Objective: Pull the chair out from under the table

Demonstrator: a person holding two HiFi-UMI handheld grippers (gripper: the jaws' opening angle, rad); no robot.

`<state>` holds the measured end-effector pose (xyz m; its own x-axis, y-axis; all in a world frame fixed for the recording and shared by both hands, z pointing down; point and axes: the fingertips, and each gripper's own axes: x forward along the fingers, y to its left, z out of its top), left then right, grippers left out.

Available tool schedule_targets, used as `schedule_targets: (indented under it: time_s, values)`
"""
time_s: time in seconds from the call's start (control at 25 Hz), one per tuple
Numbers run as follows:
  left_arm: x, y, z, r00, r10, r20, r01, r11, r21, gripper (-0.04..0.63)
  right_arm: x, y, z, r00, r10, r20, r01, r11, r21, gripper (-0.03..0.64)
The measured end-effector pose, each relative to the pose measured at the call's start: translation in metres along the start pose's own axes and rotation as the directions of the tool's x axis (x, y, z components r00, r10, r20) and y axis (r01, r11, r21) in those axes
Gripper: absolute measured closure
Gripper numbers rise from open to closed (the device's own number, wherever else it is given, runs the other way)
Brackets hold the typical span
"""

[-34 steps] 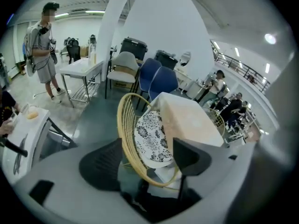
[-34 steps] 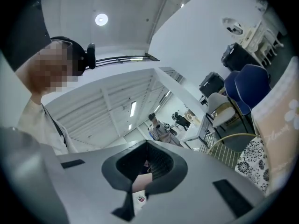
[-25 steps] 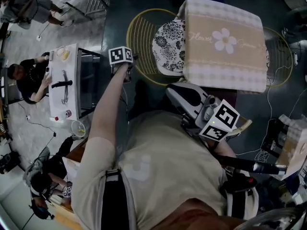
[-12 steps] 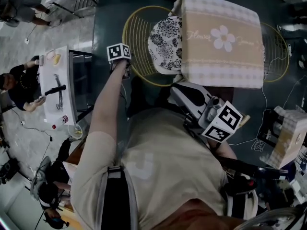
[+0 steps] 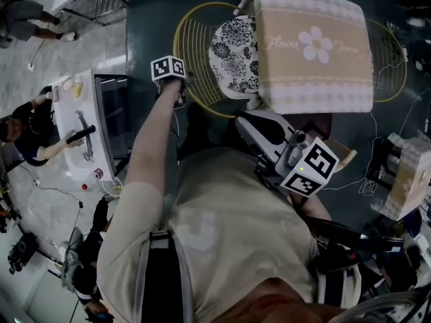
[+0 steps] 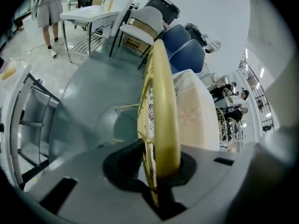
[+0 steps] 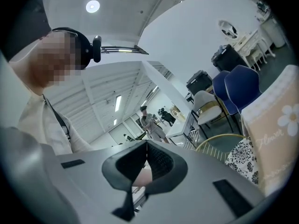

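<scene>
The gold wire chair with a round back (image 5: pixel 195 42) stood at twelve o'clock from the person. Its seat, with a black-and-white floral cushion (image 5: pixel 234 56), was tucked partly under the table draped in a beige checked cloth with a white flower (image 5: pixel 313 79), which lay at one o'clock. The left gripper (image 6: pixel 161 167) was stretched out toward eleven o'clock and met the round back at its eight o'clock edge. Its jaws had just been closing and pinched the thick gold rim (image 6: pixel 164 101) of the chair back, which ran upright between the pads. The right gripper (image 7: pixel 145 155) was held close to the person's torso at about two o'clock, its jaws pressed together with nothing between them.
</scene>
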<state>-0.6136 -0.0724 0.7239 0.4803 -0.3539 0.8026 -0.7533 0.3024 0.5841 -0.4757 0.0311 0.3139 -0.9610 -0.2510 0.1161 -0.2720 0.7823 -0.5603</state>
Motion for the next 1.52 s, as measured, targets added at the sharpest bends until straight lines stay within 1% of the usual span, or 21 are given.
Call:
schedule_targets:
  time_s: [0.08,0.2,0.4,0.52,0.64,0.72,1.04,1.2,1.36,1.52]
  values:
    - [-0.001,0.002,0.0,1.0,0.009,0.009,-0.009,1.0,-0.001,0.536,0.001,0.004,0.0,1.0,-0.013,0.011,0.013,1.0,-0.007,0.607]
    - [-0.002,0.002,0.003,1.0,0.011,0.021,-0.011,1.0,0.015,0.538,-0.003,0.0,0.0,0.998,-0.047,0.041,0.047,0.999,0.004,0.607]
    - [0.001,0.002,0.002,1.0,0.004,-0.01,-0.004,1.0,0.03,0.535,-0.009,-0.009,0.003,0.993,-0.091,0.08,0.088,0.996,0.032,0.607]
    - [0.002,0.002,0.003,0.999,0.036,-0.021,-0.035,0.998,0.055,0.537,-0.011,-0.011,0.005,0.991,-0.099,0.085,0.096,0.995,0.034,0.607]
    - [0.002,0.004,0.004,0.995,0.093,-0.036,-0.088,0.99,0.113,0.549,-0.012,-0.012,0.007,0.991,-0.101,0.089,0.098,0.995,0.033,0.607]
    - [0.003,0.005,0.005,0.993,0.111,-0.046,-0.104,0.986,0.131,0.554,-0.012,-0.012,0.007,0.99,-0.104,0.094,0.102,0.994,0.03,0.606]
    - [0.005,0.01,0.001,0.989,0.134,-0.064,-0.125,0.985,0.119,0.569,-0.02,-0.018,0.01,0.985,-0.125,0.115,0.121,0.992,0.037,0.607]
    - [0.005,0.01,0.005,0.989,0.136,-0.056,-0.129,0.985,0.113,0.572,-0.022,-0.019,0.013,0.984,-0.125,0.125,0.121,0.992,0.036,0.607]
    - [-0.002,0.011,0.014,0.988,0.147,-0.044,-0.141,0.982,0.125,0.574,-0.02,-0.017,0.016,0.984,-0.123,0.126,0.119,0.992,0.037,0.607]
    - [-0.002,0.012,0.012,0.988,0.148,-0.042,-0.142,0.982,0.124,0.575,-0.022,-0.018,0.016,0.984,-0.122,0.131,0.118,0.992,0.04,0.607]
